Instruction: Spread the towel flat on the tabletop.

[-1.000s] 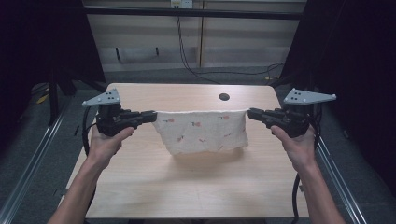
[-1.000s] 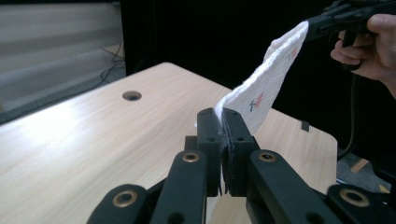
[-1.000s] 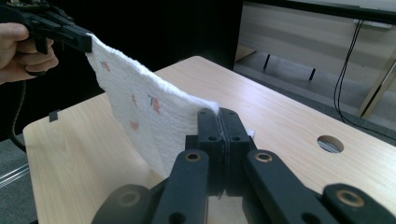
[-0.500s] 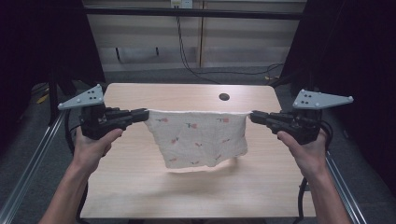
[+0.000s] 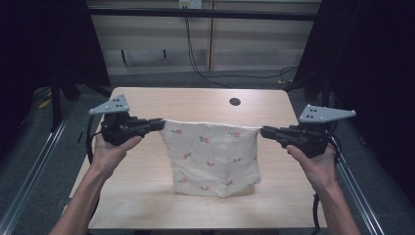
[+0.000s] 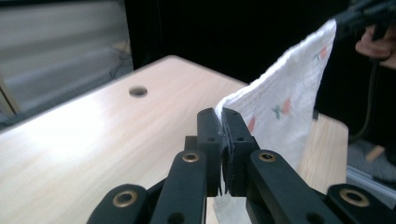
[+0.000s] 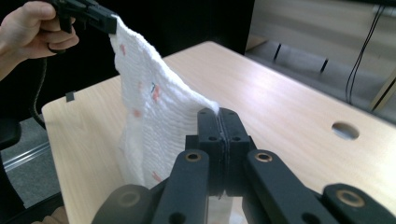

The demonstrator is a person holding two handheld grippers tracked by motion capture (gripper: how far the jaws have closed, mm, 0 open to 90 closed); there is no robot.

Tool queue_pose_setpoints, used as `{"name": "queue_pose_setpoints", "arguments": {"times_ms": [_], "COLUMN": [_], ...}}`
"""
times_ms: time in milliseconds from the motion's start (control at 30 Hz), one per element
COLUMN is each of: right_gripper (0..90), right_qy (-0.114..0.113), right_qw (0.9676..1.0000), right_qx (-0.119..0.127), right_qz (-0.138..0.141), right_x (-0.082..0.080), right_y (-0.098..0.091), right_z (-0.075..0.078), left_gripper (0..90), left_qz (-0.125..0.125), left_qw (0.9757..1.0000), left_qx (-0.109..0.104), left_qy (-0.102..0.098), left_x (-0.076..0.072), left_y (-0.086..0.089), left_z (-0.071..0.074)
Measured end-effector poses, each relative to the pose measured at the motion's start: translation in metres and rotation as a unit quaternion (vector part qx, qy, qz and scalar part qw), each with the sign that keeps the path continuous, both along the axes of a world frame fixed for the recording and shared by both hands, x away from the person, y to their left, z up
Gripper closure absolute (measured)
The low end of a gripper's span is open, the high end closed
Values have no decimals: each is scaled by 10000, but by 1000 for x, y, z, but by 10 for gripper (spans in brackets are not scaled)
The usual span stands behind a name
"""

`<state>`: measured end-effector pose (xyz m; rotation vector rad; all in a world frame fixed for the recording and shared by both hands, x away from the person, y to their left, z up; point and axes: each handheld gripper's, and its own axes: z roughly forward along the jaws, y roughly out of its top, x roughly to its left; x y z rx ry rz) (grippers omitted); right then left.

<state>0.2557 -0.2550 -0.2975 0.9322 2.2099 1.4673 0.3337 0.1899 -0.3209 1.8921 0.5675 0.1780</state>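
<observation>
cloth held up by its two top corners, now lower and closer to the table

we hold the cloth (image 5: 211, 156) stretched between the left gripper (image 5: 157, 124) and the right gripper (image 5: 267, 131), both jaws closed tight on a top corner. compared with half a second ago the hands have come nearer together and a little down, so the top edge is less tight and the bottom edge now looks to rest on the table (image 5: 147, 205), near the front. we judge the cloth is being lowered to lay it flat. behind the cloth there is free wood up to the round hole (image 5: 235, 102); the left and right table edges are close under the hands, so there is little side room.
</observation>
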Motion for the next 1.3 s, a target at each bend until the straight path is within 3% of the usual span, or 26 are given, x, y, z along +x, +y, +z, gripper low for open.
{"name": "queue_pose_setpoints", "arguments": {"times_ms": [67, 133, 200, 300, 400, 733, 933, 1033, 1167, 1200, 1300], "right_gripper": [891, 891, 891, 891, 891, 890, 889, 889, 886, 873, 754], "right_qy": [130, 253, 362, 503, 566, 870, 1026, 1064, 1097, 1103, 1040], "right_qw": [9999, 9997, 9993, 9986, 9982, 9956, 9930, 9916, 9912, 9912, 9913], "right_qx": [-59, 61, 15, -82, -128, -145, -199, -420, -350, -310, -148], "right_qz": [-51, -36, -85, -116, -118, -319, -546, -610, -646, -658, -795], "right_x": [10, 21, 30, 49, 58, 105, 127, 136, 142, 144, 146], "right_y": [-2, -6, -7, -5, -3, 4, 5, 4, 2, 2, 3], "right_z": [-13, -25, -33, -46, -52, -86, -100, -105, -109, -111, -113], "left_gripper": [876, 876, 876, 876, 876, 875, 874, 874, 869, 853, 686], "left_qz": [55, 95, 167, 299, 380, 658, 814, 909, 967, 991, 1137], "left_qw": [9999, 9996, 9991, 9977, 9968, 9921, 9895, 9877, 9865, 9857, 9829], "left_qx": [127, 161, 252, 281, 344, 302, 302, 210, 287, 269, 417], "left_qy": [76, 220, 289, 544, 617, 1027, 1157, 1257, 1289, 1340, 1388], "left_x": [8, 16, 24, 40, 47, 75, 90, 95, 101, 103, 104], "left_y": [-6, -9, -11, -11, -11, -15, -20, -19, -18, -18, -19], "left_z": [-10, -20, -28, -40, -45, -79, -88, -92, -96, -98, -106]}}
